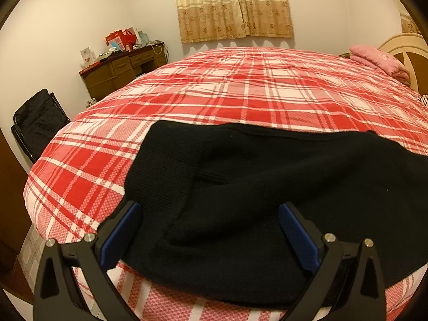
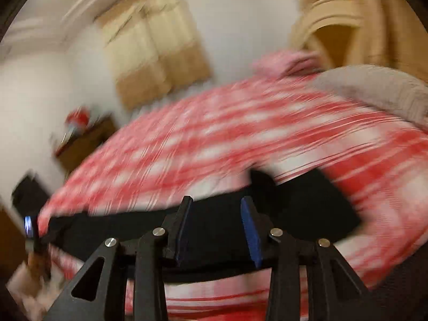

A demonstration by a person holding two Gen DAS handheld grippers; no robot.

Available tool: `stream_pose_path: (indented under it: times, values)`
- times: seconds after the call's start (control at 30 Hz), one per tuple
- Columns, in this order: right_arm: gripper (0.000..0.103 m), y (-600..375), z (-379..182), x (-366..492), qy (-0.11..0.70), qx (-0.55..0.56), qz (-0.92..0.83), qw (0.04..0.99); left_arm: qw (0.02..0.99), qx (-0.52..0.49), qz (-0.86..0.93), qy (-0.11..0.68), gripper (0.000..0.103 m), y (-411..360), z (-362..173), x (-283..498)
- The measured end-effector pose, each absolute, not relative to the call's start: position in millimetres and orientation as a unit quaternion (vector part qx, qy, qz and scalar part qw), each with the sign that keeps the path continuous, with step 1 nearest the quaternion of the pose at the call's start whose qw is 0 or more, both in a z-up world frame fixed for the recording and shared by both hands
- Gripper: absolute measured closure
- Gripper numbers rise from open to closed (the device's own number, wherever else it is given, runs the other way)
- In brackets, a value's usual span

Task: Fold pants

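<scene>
The black pants (image 1: 267, 187) lie spread on the red and white plaid bedspread (image 1: 214, 93), near the bed's front edge. My left gripper (image 1: 208, 214) is open, its blue-padded fingers (image 1: 123, 230) wide apart over the near part of the pants, holding nothing. The right wrist view is blurred by motion. There my right gripper (image 2: 218, 206) is open above a long black band of the pants (image 2: 307, 208), with nothing between its pads.
A brown desk (image 1: 120, 72) with red bags stands by the far left wall. A black chair (image 1: 40, 123) is left of the bed. Pink folded bedding (image 1: 377, 58) and a cream headboard (image 1: 401, 45) are at the far right. A grey blanket (image 2: 374, 91) lies on the bed's right.
</scene>
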State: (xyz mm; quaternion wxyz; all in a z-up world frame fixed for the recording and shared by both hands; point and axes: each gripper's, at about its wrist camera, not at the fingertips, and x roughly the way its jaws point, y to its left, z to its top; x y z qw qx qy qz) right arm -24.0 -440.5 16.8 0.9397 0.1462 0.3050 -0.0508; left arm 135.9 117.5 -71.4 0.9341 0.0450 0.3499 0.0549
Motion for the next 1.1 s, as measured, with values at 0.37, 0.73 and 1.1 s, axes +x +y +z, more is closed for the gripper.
stream_pose_path:
  times: [0.37, 0.73, 1.1]
  values:
    - [0.064, -591.1, 20.8, -95.0, 0.207, 0.34, -0.229, 0.889, 0.937, 0.05, 0.051, 0.343, 0.0, 116.0, -72.2, 135.5]
    - [0.064, -477.0, 17.2, -87.9, 0.214, 0.267, -0.126, 0.931, 0.945, 0.021, 0.039, 0.324, 0.0, 116.4, -53.2, 122.2]
    - [0.064, -408.9, -17.9, -60.6, 0.338, 0.122, -0.115, 0.926, 0.941, 0.041, -0.051, 0.333, 0.0, 75.7, -58.8, 98.1]
